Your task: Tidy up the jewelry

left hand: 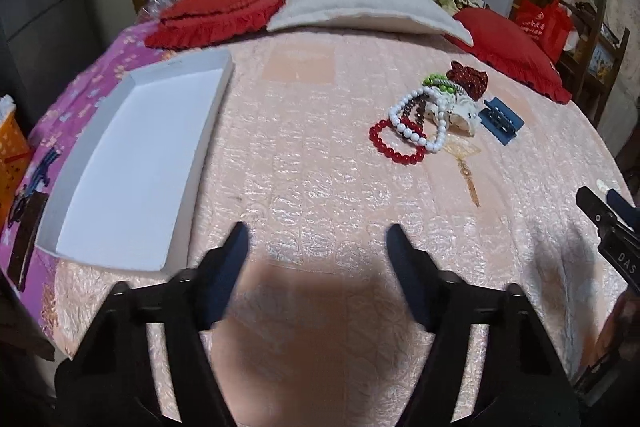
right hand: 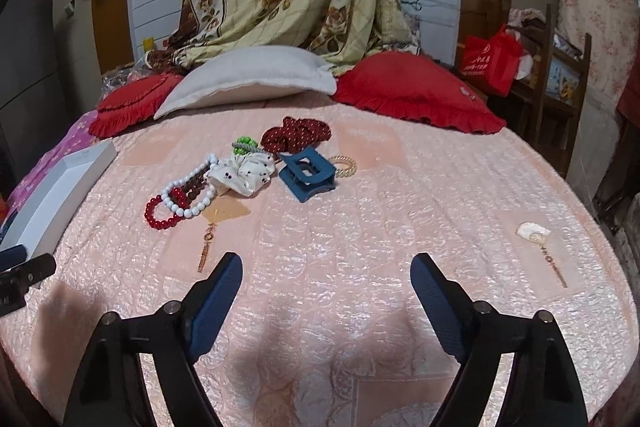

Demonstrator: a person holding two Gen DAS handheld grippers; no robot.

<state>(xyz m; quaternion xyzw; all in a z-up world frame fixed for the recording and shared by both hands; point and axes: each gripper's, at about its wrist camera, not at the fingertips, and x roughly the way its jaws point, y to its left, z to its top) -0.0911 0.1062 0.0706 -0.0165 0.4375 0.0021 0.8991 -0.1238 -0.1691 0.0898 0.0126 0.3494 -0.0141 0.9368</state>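
Both the left gripper [left hand: 316,233] and right gripper [right hand: 326,267] hang over the pink quilted bed [right hand: 360,219], jaws apart, empty. The jewelry heap sits at eleven o'clock of the right gripper, its red bead bracelet [right hand: 160,215] partly under the white bead bracelet [right hand: 192,195]. The white shallow cardboard tray [left hand: 132,167] is cut off in the right view.

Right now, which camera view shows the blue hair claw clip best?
The right wrist view: the blue hair claw clip lies near the centre, its open frame and teeth visible. The left wrist view shows it smaller, far right, behind the white scrunchie.
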